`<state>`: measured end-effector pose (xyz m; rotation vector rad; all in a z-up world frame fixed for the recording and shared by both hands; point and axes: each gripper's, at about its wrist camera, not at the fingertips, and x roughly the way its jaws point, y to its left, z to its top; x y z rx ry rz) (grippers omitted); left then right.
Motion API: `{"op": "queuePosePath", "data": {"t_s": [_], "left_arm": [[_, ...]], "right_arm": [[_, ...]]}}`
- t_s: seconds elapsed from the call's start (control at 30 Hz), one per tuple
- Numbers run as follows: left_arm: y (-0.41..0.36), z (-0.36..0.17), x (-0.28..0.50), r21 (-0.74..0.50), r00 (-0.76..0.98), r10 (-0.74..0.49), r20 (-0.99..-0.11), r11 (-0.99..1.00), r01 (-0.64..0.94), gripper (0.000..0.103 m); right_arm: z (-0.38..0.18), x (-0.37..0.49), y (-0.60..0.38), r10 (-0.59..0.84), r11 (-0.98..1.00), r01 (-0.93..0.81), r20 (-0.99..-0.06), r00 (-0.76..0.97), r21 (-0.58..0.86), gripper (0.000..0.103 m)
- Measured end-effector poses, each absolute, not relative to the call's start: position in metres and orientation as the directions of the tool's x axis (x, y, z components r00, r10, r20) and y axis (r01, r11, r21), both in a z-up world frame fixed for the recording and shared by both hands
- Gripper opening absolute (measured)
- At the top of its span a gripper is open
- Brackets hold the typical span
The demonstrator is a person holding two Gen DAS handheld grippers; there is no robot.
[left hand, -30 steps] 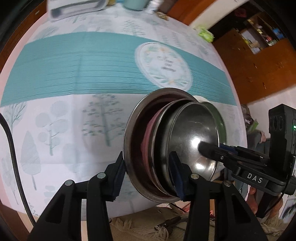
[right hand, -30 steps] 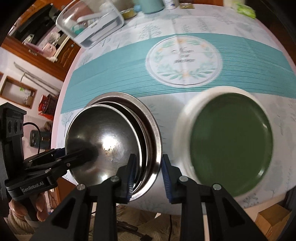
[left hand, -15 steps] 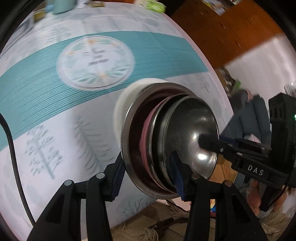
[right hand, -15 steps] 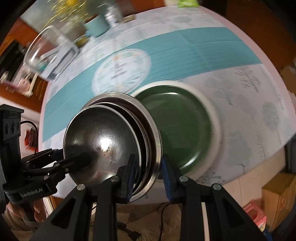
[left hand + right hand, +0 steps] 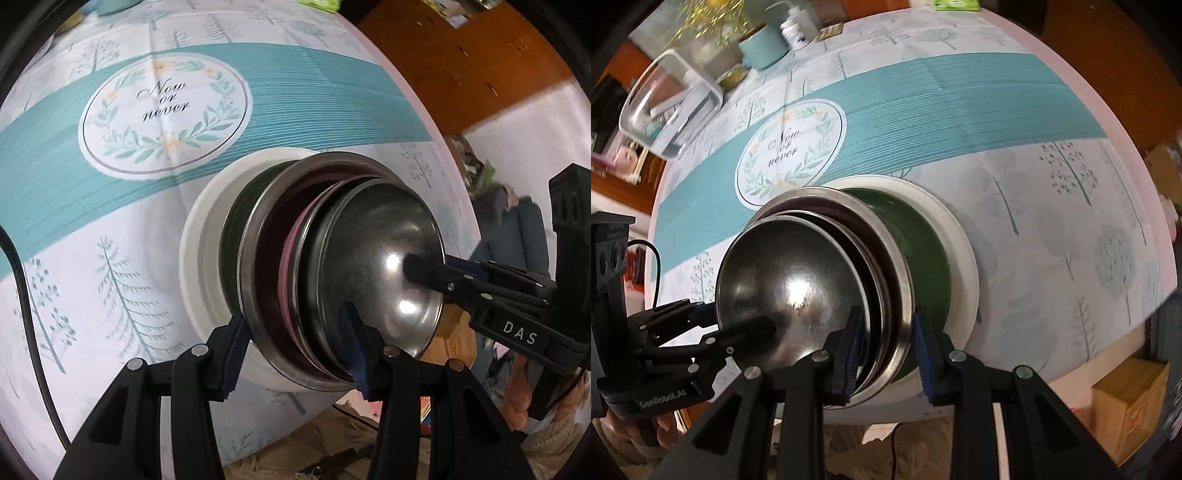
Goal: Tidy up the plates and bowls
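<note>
A stack of nested steel bowls (image 5: 373,273) with a pink dish among them (image 5: 286,258) is held between both grippers. My left gripper (image 5: 295,343) is shut on the stack's rim on one side. My right gripper (image 5: 886,354) is shut on the rim on the opposite side (image 5: 901,280). The stack hangs just over a green plate (image 5: 923,240) that lies on a white plate (image 5: 964,243) near the table's front edge. Whether the stack touches the green plate is hidden.
The table (image 5: 110,221) has a teal-banded cloth with a round "Now or never" print (image 5: 790,147). At the back stand a clear lidded container (image 5: 668,107), a teal cup (image 5: 764,46) and small bottles (image 5: 794,26). A cardboard box (image 5: 1126,402) sits on the floor.
Both grippers carried the bowl stack to the right, over the green and white plates, and lowered it toward them. The grips stayed the same.
</note>
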<state>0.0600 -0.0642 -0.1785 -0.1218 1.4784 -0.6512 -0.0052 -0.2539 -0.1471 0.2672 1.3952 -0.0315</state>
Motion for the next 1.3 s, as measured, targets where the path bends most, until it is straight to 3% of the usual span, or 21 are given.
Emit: {"op": "queuePosePath", "data": {"t_s": [0.37, 0.6, 0.67, 0.73, 1.03, 1.3], "left_arm": [[-0.072, -0.184, 0.053, -0.459, -0.016, -0.469, -0.883, 0.855, 0.241, 0.049], [-0.080, -0.182, 0.055, -0.453, -0.009, -0.466, -0.885, 0.857, 0.246, 0.057], [-0.080, -0.181, 0.056, -0.447, 0.001, -0.461, -0.887, 0.860, 0.245, 0.061], [-0.080, -0.179, 0.057, -0.439, 0.013, -0.454, -0.891, 0.867, 0.238, 0.072], [-0.070, -0.161, 0.056, -0.422, 0.086, -0.447, -0.891, 0.881, 0.212, 0.081], [-0.068, -0.150, 0.042, -0.404, 0.124, -0.432, -0.893, 0.892, 0.202, 0.082]], "right_arm": [[-0.153, 0.015, -0.264, 0.154, 0.983, 0.073, -0.975, 0.158, 0.167, 0.027], [-0.157, 0.015, -0.266, 0.146, 0.986, 0.055, -0.977, 0.153, 0.156, 0.030], [-0.154, 0.014, -0.267, 0.150, 0.986, 0.050, -0.974, 0.168, 0.160, 0.030], [-0.150, 0.013, -0.268, 0.158, 0.985, 0.047, -0.970, 0.184, 0.169, 0.032], [-0.134, 0.007, -0.272, 0.157, 0.985, 0.032, -0.957, 0.242, 0.170, 0.033], [-0.134, -0.004, -0.271, 0.171, 0.983, 0.019, -0.954, 0.248, 0.181, 0.033]]}}
